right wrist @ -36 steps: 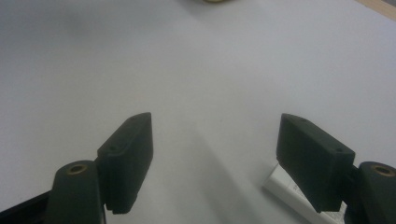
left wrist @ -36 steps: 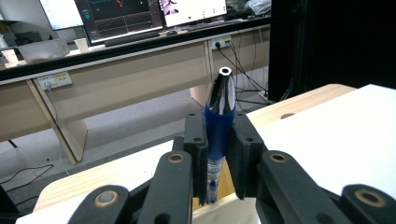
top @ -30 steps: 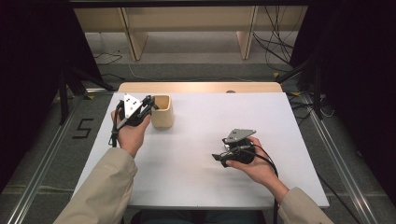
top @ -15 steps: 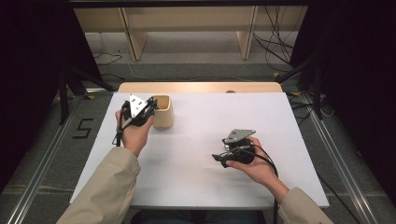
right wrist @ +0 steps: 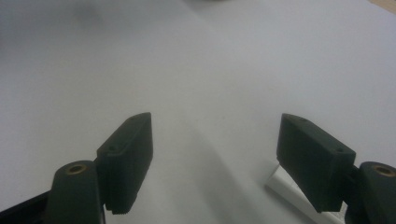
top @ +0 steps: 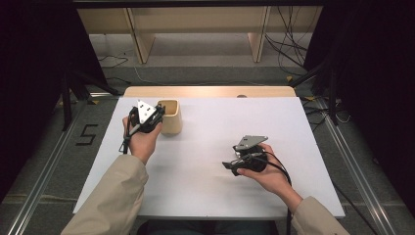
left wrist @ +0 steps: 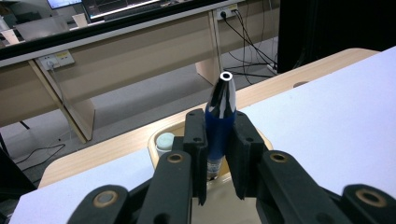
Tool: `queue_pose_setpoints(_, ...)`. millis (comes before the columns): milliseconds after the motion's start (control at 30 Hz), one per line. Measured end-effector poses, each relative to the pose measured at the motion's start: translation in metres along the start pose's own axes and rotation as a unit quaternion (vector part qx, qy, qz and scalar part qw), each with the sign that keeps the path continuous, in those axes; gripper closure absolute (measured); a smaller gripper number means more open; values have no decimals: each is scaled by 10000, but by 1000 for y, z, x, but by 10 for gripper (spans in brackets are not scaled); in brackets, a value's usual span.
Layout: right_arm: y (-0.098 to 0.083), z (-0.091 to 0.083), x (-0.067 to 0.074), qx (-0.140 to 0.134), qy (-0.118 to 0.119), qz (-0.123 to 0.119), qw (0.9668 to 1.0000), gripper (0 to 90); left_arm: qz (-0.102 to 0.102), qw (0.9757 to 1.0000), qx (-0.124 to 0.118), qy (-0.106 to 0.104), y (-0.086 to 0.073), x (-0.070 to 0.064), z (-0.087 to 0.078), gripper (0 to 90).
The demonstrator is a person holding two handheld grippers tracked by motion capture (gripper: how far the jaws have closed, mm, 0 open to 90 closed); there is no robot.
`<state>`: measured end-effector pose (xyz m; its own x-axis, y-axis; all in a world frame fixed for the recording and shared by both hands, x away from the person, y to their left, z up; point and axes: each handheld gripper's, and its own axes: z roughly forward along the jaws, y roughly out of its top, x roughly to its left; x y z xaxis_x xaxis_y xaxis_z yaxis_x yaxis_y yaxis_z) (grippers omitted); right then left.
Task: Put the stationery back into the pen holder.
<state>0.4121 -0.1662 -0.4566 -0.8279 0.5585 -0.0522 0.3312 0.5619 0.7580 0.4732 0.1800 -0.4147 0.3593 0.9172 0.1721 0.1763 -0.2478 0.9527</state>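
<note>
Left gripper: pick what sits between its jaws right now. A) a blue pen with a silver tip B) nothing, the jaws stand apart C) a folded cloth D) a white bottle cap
A: in the left gripper view the left gripper has both black jaws pressed against a blue pen with a silver tip, held upright above the wooden cup.

Left tongs [left wrist: 218, 154] clamped tight, right tongs [right wrist: 215, 158] wide apart.

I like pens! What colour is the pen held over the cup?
Dark blue, with a shiny silver tip; the pen shows best in the left gripper view.
</note>
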Motion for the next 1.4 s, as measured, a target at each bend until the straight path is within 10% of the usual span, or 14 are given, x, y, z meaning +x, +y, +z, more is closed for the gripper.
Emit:
queue_pose_setpoints(967, -1, 2, 0, 31, 34, 7, 10000, 277, 91, 9997, 213, 72, -8, -2, 9, 756)
queue_pose_setpoints(1400, -1, -2, -2, 5, 13, 43, 10000, 276, -100, 9999, -83, 36, -4, -6, -16, 591)
